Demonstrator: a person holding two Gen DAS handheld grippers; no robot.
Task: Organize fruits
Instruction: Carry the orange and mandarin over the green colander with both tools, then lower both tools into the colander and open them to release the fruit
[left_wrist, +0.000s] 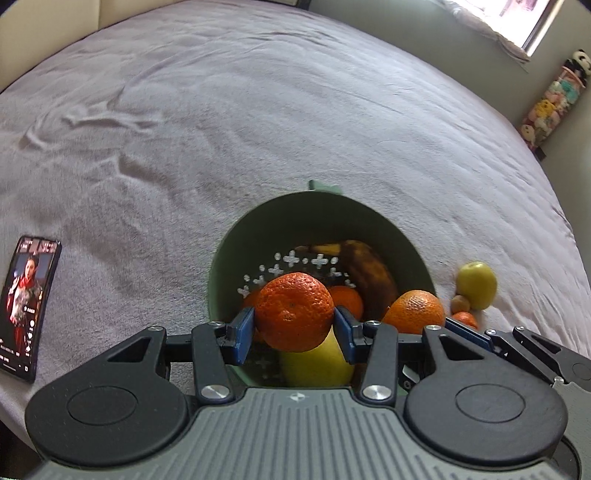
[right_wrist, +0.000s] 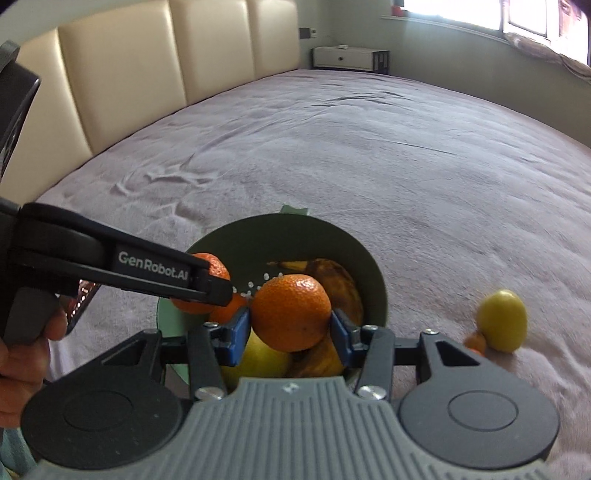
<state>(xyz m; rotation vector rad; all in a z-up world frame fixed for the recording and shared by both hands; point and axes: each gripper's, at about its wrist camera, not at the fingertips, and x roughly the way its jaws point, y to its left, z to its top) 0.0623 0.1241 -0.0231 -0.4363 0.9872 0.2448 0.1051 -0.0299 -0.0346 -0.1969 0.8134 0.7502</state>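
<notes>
- Left gripper (left_wrist: 294, 334): jaws clamped on a mandarin (left_wrist: 294, 311), poised over the green colander (left_wrist: 413, 247) for dropping.
- Right gripper (right_wrist: 290, 336): jaws gripping another mandarin (right_wrist: 290, 312) above same colander.

Left claw (left_wrist: 294, 334) grips orange (left_wrist: 294, 312) over colander (left_wrist: 221, 266).

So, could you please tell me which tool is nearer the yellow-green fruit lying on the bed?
Right. The right tool is nearer the fruit; the left tool is farther off.

Oranges (left_wrist: 294, 312) (right_wrist: 290, 313) above green colander (left_wrist: 236, 236), fruit inside
</notes>
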